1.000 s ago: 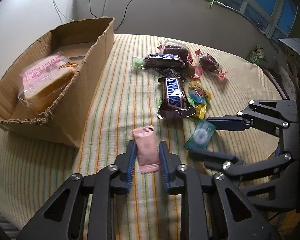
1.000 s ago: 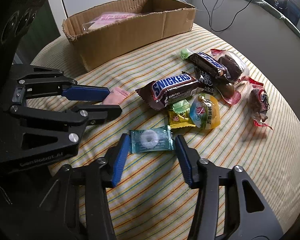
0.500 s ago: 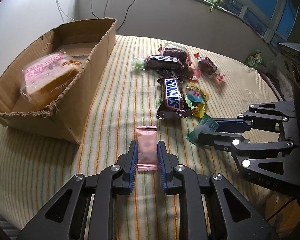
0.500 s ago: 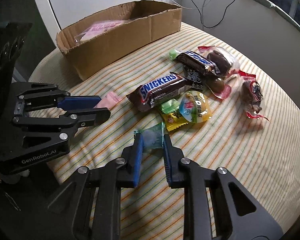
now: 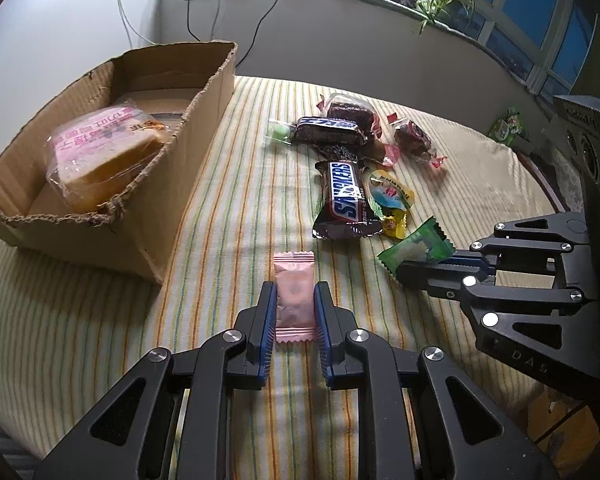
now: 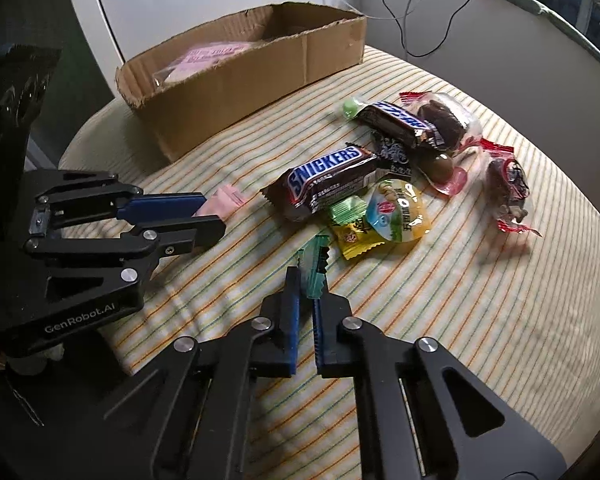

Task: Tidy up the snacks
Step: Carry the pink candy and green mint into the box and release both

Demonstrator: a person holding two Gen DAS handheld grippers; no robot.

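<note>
Snacks in bright wrappers lie loose on a round bench point(image 5: 228, 208) covered in striped cloth, with an open brown cardboard box point(image 5: 188, 184) at its far left edge. A clear-wrapped slice of cake with a pink label point(image 5: 100, 152) is already inside the box.

The right gripper point(image 6: 305, 300) has just been closing; a second ago its jaws stood wide around a small green crinkle-edged candy packet point(image 6: 315, 264) lying flat, and now they are clamped on it, the packet squeezed upright on its edge. The left gripper point(image 5: 295, 304) is clamped on a small pink candy sachet point(image 5: 294, 288) and has barely moved. Both grips look made, so carrying the two pieces to the box is probably next.

The left wrist view looks down into the box and shows the green packet's broad face point(image 5: 416, 250). The right wrist view shows that packet only edge-on, but gives a clearer look at the remaining pile: a brown Snickers bar point(image 6: 328, 182), a yellow jelly cup point(image 6: 398, 210) and several dark wrapped sweets.
</note>
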